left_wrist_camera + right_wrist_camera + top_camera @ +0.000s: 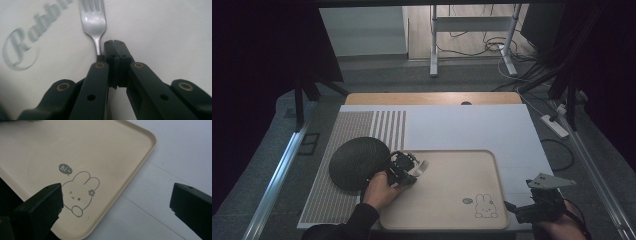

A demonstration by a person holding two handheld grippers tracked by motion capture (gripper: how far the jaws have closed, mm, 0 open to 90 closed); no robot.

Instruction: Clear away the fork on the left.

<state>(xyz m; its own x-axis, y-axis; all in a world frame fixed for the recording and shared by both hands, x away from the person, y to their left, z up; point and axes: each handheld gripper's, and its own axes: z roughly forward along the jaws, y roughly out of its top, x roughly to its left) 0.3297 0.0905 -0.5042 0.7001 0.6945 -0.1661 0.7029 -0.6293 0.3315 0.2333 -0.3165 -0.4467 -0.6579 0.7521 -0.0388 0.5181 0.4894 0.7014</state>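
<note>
Here, left gripper with jaws pressed fully together, fingertips meeting with no gap. Fork lying just beside those closed tips, its neck running along the left jaw's outer edge and vanishing under it; not clamped between the pads as far as can be told. Tines pointing ahead, away from the gripper, over the pale tray. Just left of that gripper, seen from above, a dark domed cover resting on the white mat. Right gripper spread wide, nothing between the jaws, held near the tray's corner, rabbit drawing ahead of its left jaw.
</note>
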